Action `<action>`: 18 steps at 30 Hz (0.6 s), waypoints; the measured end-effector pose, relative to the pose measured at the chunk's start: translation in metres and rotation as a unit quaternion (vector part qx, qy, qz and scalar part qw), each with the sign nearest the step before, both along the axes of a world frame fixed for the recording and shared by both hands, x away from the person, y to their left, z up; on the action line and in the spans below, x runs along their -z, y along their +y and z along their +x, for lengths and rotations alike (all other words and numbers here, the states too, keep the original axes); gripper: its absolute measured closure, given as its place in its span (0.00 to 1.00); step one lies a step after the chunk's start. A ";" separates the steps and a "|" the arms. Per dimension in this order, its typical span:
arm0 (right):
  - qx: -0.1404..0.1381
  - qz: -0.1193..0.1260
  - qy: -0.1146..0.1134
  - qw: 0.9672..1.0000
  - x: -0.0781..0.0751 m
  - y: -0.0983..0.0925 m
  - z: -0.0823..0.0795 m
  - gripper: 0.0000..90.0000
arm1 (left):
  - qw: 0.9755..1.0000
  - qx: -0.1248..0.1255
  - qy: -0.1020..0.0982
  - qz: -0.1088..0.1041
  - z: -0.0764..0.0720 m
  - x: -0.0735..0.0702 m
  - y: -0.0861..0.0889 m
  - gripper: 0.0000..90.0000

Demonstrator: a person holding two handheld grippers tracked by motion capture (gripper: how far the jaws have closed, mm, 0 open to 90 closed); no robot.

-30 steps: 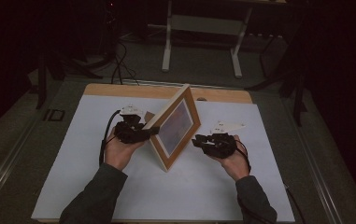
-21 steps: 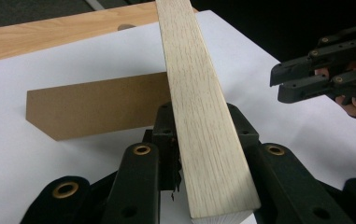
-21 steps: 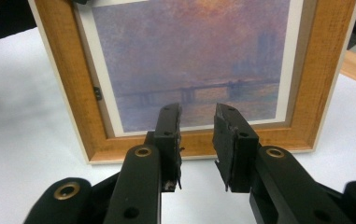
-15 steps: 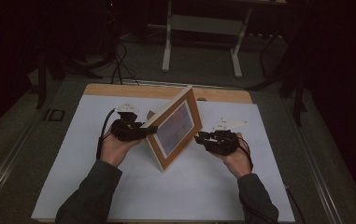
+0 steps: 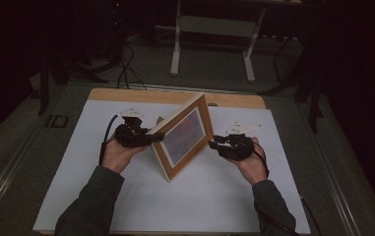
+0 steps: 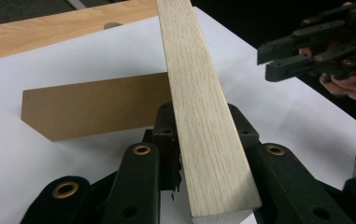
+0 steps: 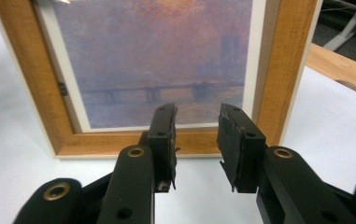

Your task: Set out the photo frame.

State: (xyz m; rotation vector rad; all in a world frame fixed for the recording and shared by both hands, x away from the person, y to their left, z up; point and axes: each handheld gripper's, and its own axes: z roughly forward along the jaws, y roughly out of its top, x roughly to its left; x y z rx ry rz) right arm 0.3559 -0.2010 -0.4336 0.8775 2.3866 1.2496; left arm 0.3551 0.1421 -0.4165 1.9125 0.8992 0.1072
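Note:
A wooden picture frame with a hazy purple print stands tilted on the white sheet. My left gripper is shut on the frame's left edge. In the left gripper view the pale wood edge runs up between the jaws of the left gripper, and the brown easel back rests on the sheet behind. My right gripper hovers just right of the frame. The right gripper has just been opening and has nothing between its jaws, with the frame a little ahead.
The white sheet covers most of a wooden table, whose bare far edge shows a round hole. Beyond the table are a dark floor, cables and a white stand.
The right gripper has eased slightly to the right, off the frame's right edge. The left gripper and the frame stay about where they were.

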 end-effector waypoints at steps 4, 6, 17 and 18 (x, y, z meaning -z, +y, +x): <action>0.006 0.000 -0.001 1.000 -0.003 -0.002 0.003 0.72 | 1.000 0.008 0.000 -0.002 0.001 0.000 0.001 0.81; 0.009 0.001 -0.002 1.000 -0.004 -0.002 0.004 0.72 | 1.000 0.011 0.000 -0.002 0.001 0.000 0.002 0.81; 0.027 0.002 -0.006 1.000 -0.012 -0.011 0.011 0.69 | 0.999 0.035 0.007 -0.007 0.004 0.001 0.006 0.80; 0.028 0.001 -0.006 1.000 -0.012 -0.012 0.012 0.69 | 0.999 0.037 0.007 -0.007 0.004 0.001 0.006 0.80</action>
